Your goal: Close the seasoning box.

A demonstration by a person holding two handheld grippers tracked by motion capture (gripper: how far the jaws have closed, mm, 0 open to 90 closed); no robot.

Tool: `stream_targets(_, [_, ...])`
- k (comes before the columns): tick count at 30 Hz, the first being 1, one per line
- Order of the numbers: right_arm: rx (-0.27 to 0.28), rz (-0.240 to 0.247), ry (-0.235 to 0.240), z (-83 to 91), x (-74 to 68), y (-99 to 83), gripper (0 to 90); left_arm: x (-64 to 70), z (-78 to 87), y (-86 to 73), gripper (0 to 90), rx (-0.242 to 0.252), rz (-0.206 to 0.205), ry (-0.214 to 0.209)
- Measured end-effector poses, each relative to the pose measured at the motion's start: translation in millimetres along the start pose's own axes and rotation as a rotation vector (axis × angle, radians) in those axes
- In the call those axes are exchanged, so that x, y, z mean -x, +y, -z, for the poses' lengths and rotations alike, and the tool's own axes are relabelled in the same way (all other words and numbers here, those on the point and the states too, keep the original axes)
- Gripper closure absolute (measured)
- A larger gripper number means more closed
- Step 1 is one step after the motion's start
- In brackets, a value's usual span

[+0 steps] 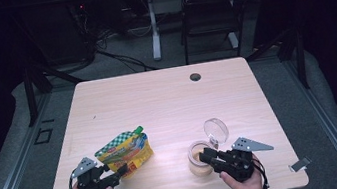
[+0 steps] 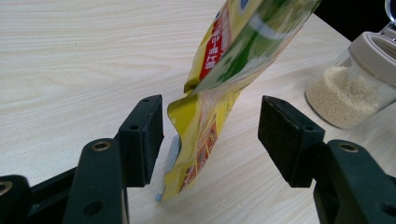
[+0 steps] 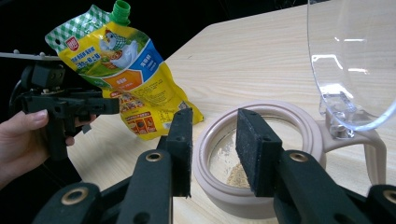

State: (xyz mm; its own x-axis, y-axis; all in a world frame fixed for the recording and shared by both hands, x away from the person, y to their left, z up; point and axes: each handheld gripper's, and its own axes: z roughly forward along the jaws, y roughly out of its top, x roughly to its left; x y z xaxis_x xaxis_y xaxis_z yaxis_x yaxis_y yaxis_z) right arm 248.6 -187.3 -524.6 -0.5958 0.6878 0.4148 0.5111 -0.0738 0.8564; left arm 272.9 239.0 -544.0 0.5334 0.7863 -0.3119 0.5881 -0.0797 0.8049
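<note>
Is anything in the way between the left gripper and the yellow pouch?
Nothing visible. The pouch already stands between the open jaws of the left gripper, with only bare table around its bottom edge.

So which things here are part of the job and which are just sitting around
In the job:
- yellow spouted seasoning pouch, between the open left gripper jaws
- glass jar of pale granules, clear flip lid open, rim between the right gripper jaws

Lying about:
- black chair behind the table

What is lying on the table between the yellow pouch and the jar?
Nothing: in the high view, only bare table lies between the yellow pouch and the jar.
</note>
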Motion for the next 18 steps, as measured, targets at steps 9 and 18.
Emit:
stream_targets(9, [-0.001, 0.009, -0.012, 2.1, -0.7, -0.5, 66.7, -1.5, 10.0, 0.5, 39.0, -0.025, -0.014, -0.003])
stream_targets(18, [-0.025, 0.074, -0.074, 7.1, -2.1, 2.5, 65.3, -6.5, 14.4, -7.1, 39.1, -0.019, -0.013, -0.001])
